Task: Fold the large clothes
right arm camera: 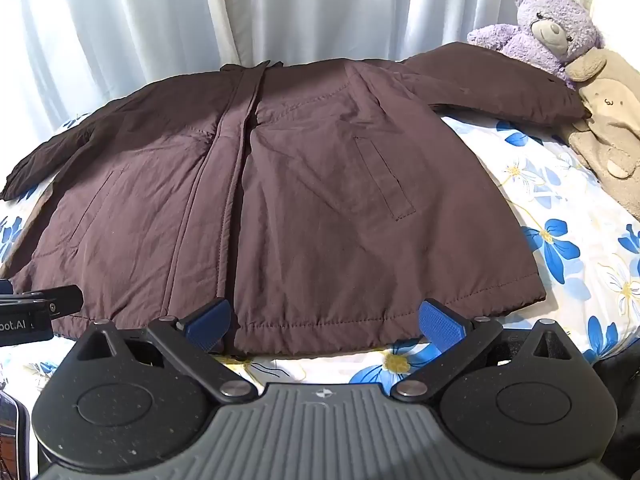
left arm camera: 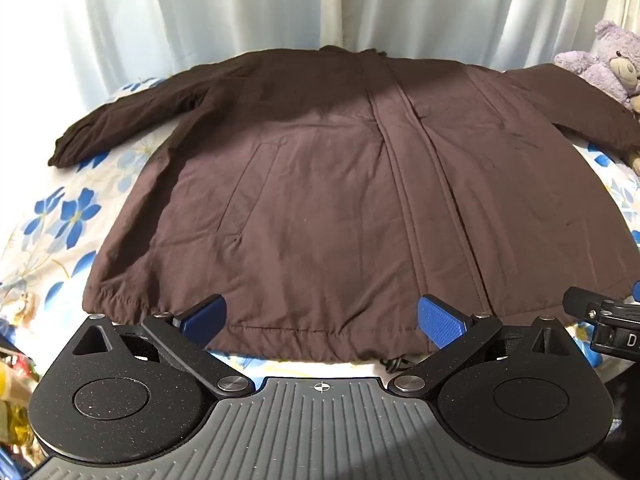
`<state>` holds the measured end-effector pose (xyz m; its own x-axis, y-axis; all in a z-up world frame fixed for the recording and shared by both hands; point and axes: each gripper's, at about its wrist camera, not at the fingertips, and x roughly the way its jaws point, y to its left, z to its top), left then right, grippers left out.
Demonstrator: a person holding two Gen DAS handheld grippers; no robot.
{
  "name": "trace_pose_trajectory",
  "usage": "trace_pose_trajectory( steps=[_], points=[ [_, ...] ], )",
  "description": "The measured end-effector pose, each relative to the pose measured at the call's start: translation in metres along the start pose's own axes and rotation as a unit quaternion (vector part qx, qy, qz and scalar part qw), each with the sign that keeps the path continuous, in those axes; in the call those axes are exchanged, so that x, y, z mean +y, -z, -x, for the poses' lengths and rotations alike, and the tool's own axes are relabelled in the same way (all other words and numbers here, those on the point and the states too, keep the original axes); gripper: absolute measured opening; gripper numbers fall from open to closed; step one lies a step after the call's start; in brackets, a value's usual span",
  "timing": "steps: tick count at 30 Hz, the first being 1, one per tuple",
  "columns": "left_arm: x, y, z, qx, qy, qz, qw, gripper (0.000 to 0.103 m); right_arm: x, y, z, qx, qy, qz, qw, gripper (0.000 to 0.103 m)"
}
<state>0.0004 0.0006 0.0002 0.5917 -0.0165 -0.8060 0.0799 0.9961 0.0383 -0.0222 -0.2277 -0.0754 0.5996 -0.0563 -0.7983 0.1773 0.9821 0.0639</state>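
Note:
A dark brown jacket (left arm camera: pixel 320 184) lies spread flat, front up, on a bed with a blue-flowered sheet (left arm camera: pixel 60 216); its hem faces me and both sleeves stretch out sideways. It also shows in the right wrist view (right arm camera: pixel 280 184). My left gripper (left arm camera: pixel 322 320) is open and empty, just above the hem near the jacket's left half. My right gripper (right arm camera: pixel 324 322) is open and empty over the hem right of the front placket. Each gripper's edge shows in the other's view: the right gripper (left arm camera: pixel 608 320) and the left gripper (right arm camera: pixel 36 316).
A purple teddy bear (right arm camera: pixel 548 28) and a beige plush toy (right arm camera: pixel 608 120) sit at the bed's far right, touching the right sleeve. White curtains (right arm camera: pixel 280 8) hang behind the bed. Coloured clutter (left arm camera: pixel 12 400) lies at the lower left.

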Motion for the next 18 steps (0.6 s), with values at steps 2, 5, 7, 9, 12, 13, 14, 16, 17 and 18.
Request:
trace_pose_trajectory(
  steps=[2,5,7,9,12,13,14,16,17,18],
  points=[
    [0.0006,-0.0005,-0.0004,0.001,0.003,0.003,1.0000,0.103,0.0000,-0.0001,0.0001,-0.002,-0.001,0.000,1.000,0.101],
    [0.0011,0.0019,-0.0003,-0.001,0.001,-0.001,1.0000,0.103,-0.0012,-0.0005,-0.0002,0.001,-0.003,-0.002,1.000,0.101],
    [0.0017,0.0027,-0.0005,0.001,0.001,0.001,1.0000,0.103,-0.0003,-0.0008,-0.0004,0.000,0.000,0.000,1.000,0.101],
    [0.0005,0.0019,-0.0022,0.003,-0.002,0.000,1.0000,0.103,-0.0038,-0.0023,-0.0011,0.001,-0.001,0.000,1.000,0.101],
    [0.0024,0.0057,-0.0050,0.001,-0.001,0.003,1.0000,0.103,-0.0038,-0.0039,-0.0053,0.003,-0.002,-0.001,1.000,0.101],
    [0.0023,0.0067,-0.0049,0.001,-0.001,0.003,1.0000,0.103,-0.0006,-0.0041,-0.0047,0.002,-0.002,-0.001,1.000,0.101],
    [0.0019,0.0077,-0.0047,0.001,-0.001,0.002,1.0000,0.103,-0.0003,-0.0040,-0.0045,0.001,-0.002,-0.001,1.000,0.101],
    [0.0026,0.0037,-0.0078,0.004,-0.001,0.004,1.0000,0.103,0.0009,-0.0014,-0.0028,-0.001,-0.002,-0.001,1.000,0.101],
    [0.0021,0.0038,-0.0080,0.005,-0.002,0.004,1.0000,0.103,0.0005,-0.0013,-0.0029,-0.001,-0.002,-0.002,1.000,0.101],
    [0.0018,0.0044,-0.0084,0.005,-0.002,0.004,1.0000,0.103,0.0003,-0.0012,-0.0029,-0.002,-0.001,-0.002,1.000,0.101]
  ],
)
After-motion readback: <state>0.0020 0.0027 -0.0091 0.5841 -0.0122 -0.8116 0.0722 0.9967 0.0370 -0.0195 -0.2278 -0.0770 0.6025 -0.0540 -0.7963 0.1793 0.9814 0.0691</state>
